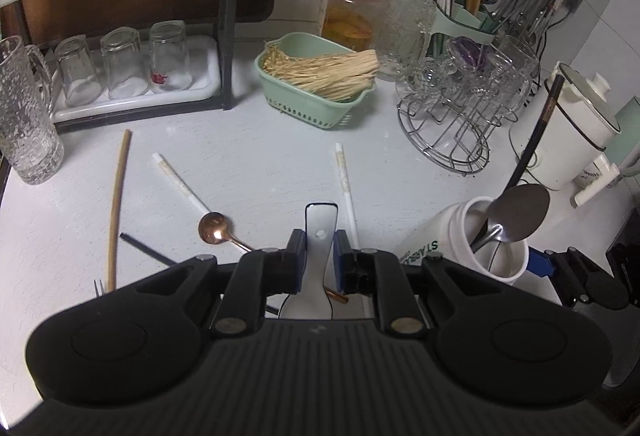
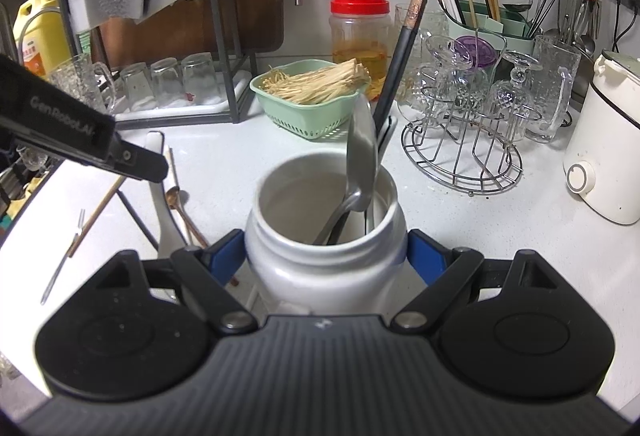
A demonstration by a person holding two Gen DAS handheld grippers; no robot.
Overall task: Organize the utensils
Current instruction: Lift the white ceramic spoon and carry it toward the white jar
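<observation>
though hidden leftward, yellow bottle (image 2: 34,36) rightward

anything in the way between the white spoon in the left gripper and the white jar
Nothing visible on the counter between them. The white spoon is clamped in the left hand-held gripper; only the metal spoon and black chopstick partly crowd the white jar.

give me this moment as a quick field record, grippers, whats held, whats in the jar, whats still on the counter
left gripper: shut on white ceramic spoon
right gripper: shut on white jar
in jar: metal spoon, black chopstick
loose on counter: copper spoon, two white chopsticks, wooden chopstick, small fork
</observation>
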